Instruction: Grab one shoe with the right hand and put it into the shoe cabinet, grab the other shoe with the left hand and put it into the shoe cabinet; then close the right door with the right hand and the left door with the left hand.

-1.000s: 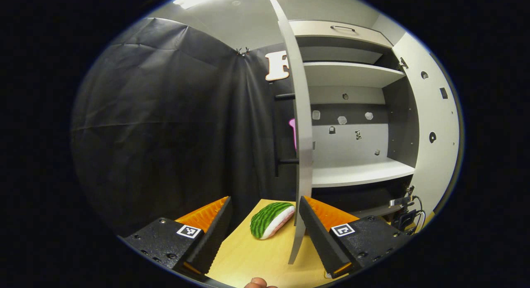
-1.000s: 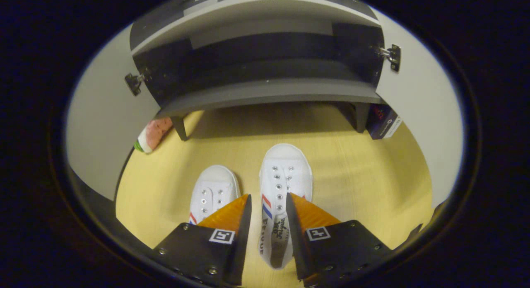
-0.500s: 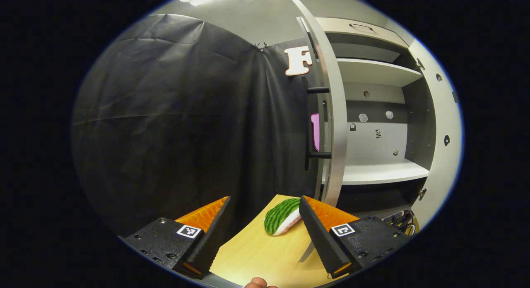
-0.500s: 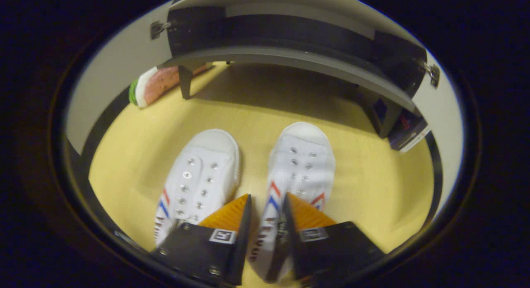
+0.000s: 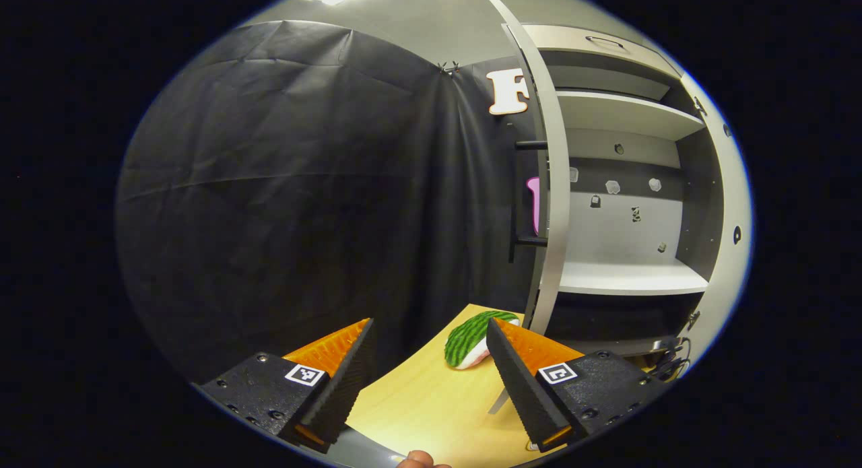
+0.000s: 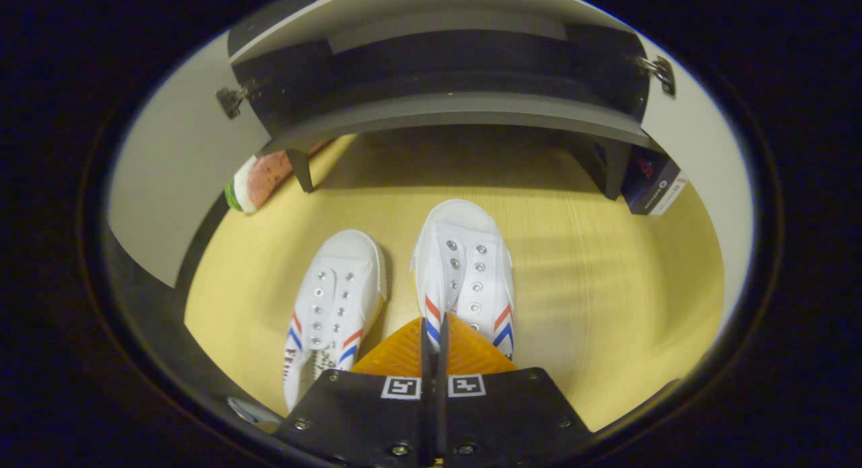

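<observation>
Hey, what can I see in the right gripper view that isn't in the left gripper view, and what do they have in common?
Right gripper view: two white shoes, the right shoe pinched by the right gripper, the left shoe beside it, and a dark box.
Left gripper view: the open left gripper, black cloth wall and upper shelves.
Both: the shoe cabinet, its open doors, the watermelon toy and the wooden floor.

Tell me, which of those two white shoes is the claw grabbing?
The right-hand shoe: the right claw is pinched shut at its heel end. The other shoe lies beside, untouched.
</observation>
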